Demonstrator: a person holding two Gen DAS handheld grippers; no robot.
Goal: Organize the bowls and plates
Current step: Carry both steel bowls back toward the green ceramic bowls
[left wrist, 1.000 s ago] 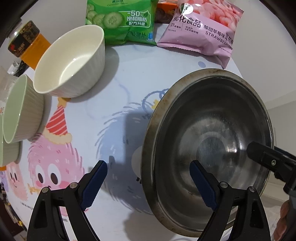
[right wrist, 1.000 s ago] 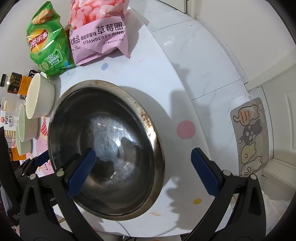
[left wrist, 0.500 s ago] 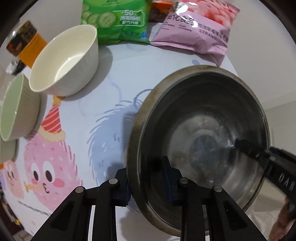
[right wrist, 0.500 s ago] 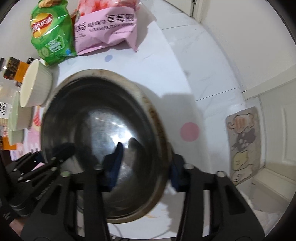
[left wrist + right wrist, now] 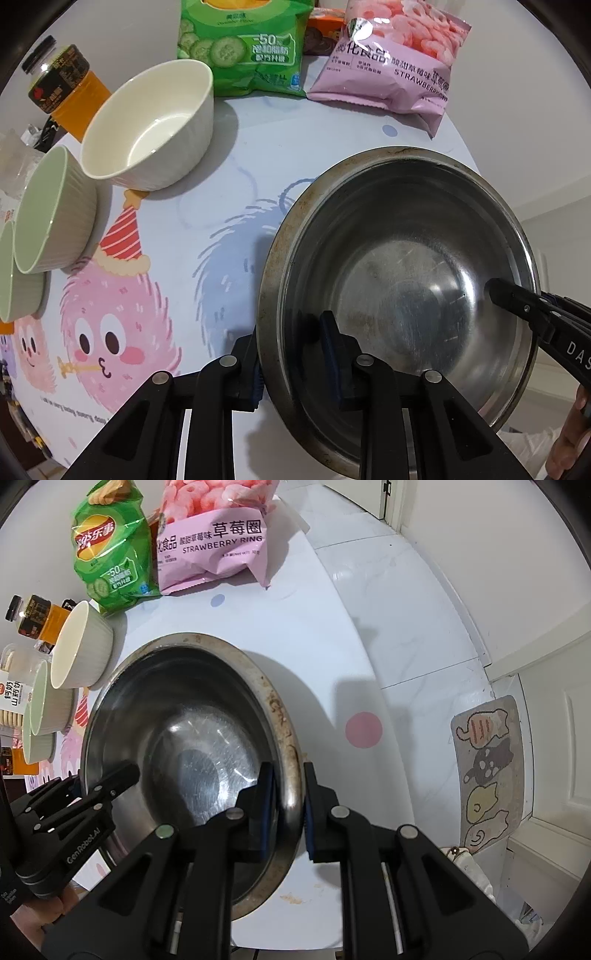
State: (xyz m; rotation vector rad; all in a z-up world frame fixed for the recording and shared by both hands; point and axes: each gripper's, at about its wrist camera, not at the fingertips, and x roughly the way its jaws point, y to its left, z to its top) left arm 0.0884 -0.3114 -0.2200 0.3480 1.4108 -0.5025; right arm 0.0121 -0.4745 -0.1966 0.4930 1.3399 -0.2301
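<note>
Cartoon-print table (image 5: 229, 184) — both grippers, left gripper (image 5: 295, 354) and right gripper (image 5: 288, 805), just clamping steel bowl (image 5: 402, 236) rim; ribbed bowls (image 5: 151, 125) waiting, nothing stacked.

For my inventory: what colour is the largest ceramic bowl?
Cream white bowl, ribbed outside; clearest in the left wrist view.

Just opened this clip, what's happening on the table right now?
A person is gripping a large steel bowl with both tools. The left tool has just closed on the bowl's rim on one side, and the right tool has just closed on the opposite rim, one finger inside and one outside each time. The bowl seems to sit on the cartoon-print table. A white ribbed bowl and green bowls wait beside it, with snack bags at the back.
</note>
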